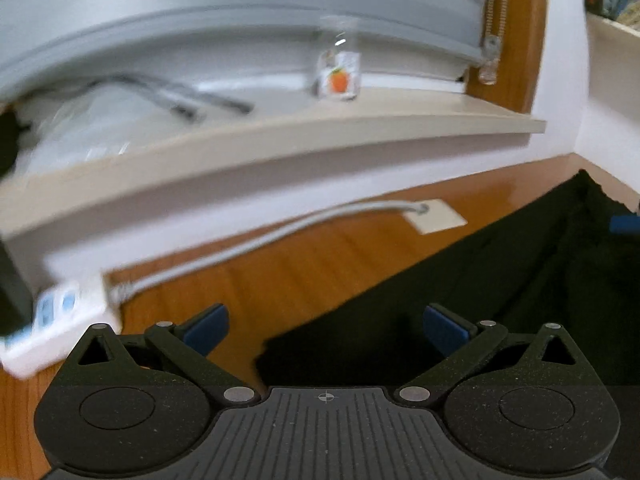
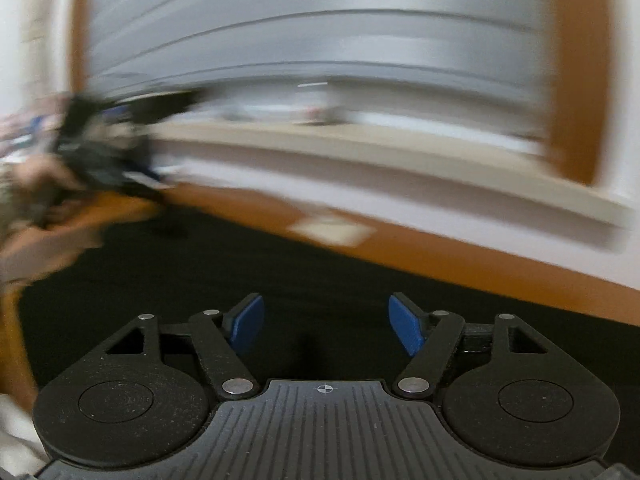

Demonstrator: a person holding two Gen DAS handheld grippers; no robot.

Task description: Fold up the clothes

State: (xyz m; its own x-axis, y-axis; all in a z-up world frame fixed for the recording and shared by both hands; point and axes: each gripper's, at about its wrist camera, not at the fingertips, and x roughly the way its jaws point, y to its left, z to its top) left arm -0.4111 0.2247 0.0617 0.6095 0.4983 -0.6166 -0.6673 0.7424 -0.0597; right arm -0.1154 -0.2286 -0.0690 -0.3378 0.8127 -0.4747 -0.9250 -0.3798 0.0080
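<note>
Both of our hand-held grippers stand empty above the dark garment on the wooden desk.

Our left hand-held gripper (image 1: 326,326) has its blue pads spread wide, the black garment (image 1: 460,300) lying below and to its right. Our right hand-held gripper (image 2: 326,322) is also parted, nothing between its pads, with the cloth beneath it. A small jar (image 1: 340,74) stands on the shelf (image 1: 280,136) behind.
</note>
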